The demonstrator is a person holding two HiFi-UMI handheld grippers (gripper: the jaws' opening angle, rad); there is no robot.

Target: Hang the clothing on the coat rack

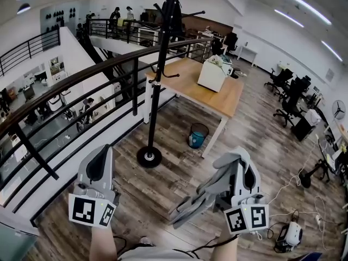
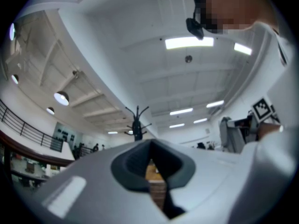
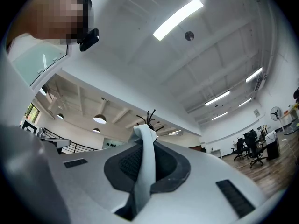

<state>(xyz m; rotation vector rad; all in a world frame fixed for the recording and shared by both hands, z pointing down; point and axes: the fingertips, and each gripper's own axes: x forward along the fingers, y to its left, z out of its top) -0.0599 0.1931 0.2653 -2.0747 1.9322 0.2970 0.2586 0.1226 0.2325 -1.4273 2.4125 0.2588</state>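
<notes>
One garment [image 3: 142,181], R gripper [image 3: 145,146] clamped, rack [image 1: 157,91] ahead

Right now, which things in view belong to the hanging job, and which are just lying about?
Job:
- garment, pinched in the right claw
- coat rack

Lying about:
- table
- box on the table
- bin under the table
- railing

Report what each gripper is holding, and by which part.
Right gripper: grey clothing, pinched by a narrow fold of fabric between the jaws; the rest hangs below. Left gripper: nothing.
</notes>
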